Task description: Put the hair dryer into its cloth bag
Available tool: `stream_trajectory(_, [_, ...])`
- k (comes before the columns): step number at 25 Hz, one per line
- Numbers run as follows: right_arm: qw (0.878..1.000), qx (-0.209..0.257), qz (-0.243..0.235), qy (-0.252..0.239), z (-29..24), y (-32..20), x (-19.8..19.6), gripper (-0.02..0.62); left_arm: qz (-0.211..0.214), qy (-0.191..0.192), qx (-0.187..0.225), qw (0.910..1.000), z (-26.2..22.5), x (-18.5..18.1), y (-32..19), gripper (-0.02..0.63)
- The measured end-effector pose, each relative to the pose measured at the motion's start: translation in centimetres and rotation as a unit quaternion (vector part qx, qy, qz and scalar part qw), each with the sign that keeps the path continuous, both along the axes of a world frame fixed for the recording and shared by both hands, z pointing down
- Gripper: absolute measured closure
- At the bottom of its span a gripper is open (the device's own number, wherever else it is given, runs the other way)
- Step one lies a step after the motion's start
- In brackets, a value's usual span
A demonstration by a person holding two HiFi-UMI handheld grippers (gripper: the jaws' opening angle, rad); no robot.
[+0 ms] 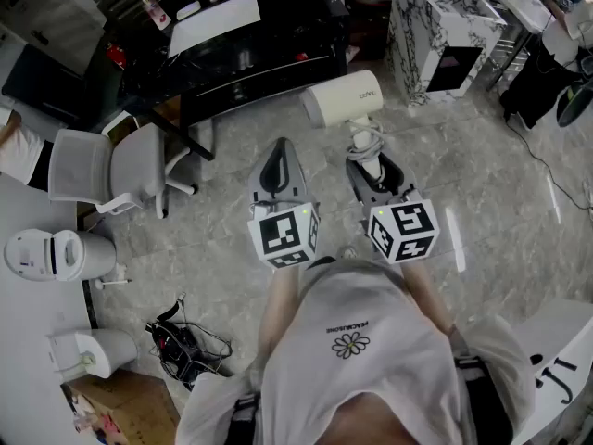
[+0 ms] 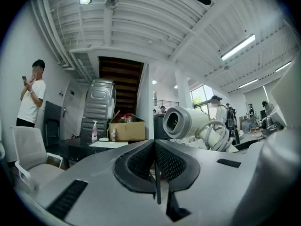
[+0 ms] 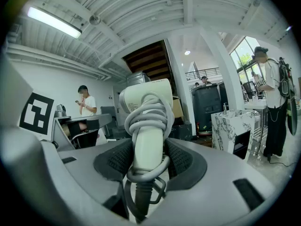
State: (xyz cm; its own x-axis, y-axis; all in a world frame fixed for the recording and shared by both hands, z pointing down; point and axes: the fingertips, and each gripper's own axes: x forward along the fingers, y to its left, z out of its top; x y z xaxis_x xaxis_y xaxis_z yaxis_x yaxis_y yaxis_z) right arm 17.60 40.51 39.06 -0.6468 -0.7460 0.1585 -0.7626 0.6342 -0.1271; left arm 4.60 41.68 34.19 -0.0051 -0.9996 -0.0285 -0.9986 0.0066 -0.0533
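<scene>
Currently: person standing on a grey tiled floor [image 1: 500, 202], both grippers held out in front at about waist height.

Far left of the head view: white office chair [image 1: 79, 165]. Beyond it, a black desk [image 1: 232, 63] carrying a flat white sheet [image 1: 213, 21]; probably paper, but it is too small to rule out folded cloth.

Left gripper [image 1: 276, 156]: jaws fully together with nothing between them. Its own view [image 2: 155, 159] shows the two ribbed pads meeting in one seam. It points roughly level at the desk.

Right gripper [image 1: 375, 170]: jaws wide and clamped on the handle of the hair dryer [image 1: 343, 100]. In the right gripper view [image 3: 146, 161] the pads press on both sides of the cream handle. The grey cord [image 3: 149, 114] is coiled round the handle above the grip and loops down below it. The barrel stands above the jaws and crosswise to them, so the dryer is carried in the air, clear of the desk and floor. The nozzle end points toward the left gripper.

Right of that: marble-patterned cabinet [image 1: 431, 26].

Cloth bag: not identified in any view.

Judgement: the step in hand is carrying the dryer. Bagging has not started. The next move calls for locating the bag and opening the left jaws to pinch its mouth. The dryer must then go in barrel first, with the coiled cord kept from snagging the rim.
</scene>
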Motion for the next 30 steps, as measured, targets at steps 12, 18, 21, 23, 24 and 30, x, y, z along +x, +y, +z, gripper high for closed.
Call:
stream_trajectory(12, [1.0, -0.017, -0.004, -0.019, 0.2, -1.0, -0.6, 0.403, -0.017, 0.011, -0.013, 0.9997, 0.4, -1.9, -1.2, 0.589])
stream_trajectory(18, [0.999, -0.029, 0.005, -0.024, 1.0, -1.8, 0.6, 0.403, -0.025, 0.013, -0.016, 0.9995, 1.2, -1.7, -1.6, 0.589])
stream_trajectory(21, [0.999, -0.038, 0.007, -0.018, 1.8, -2.2, 1.1, 0.403, -0.029, 0.013, -0.021, 0.9993, 2.1, -1.6, -1.8, 0.589])
stream_trajectory(23, [0.999, -0.042, 0.005, -0.017, 2.1, -2.5, 1.1, 0.403, -0.034, 0.015, -0.024, 0.999, 2.5, -1.8, -1.9, 0.589])
stream_trajectory(24, [0.999, -0.043, 0.004, -0.019, 2.1, -2.6, 1.1, 0.403, -0.037, 0.016, -0.025, 0.9989, 2.5, -1.8, -2.0, 0.589])
stream_trajectory(30, [0.999, -0.031, -0.004, -0.021, 1.2, -4.1, 0.8, 0.403, -0.037, 0.007, -0.022, 0.9991, 1.5, -1.8, -3.7, 0.589])
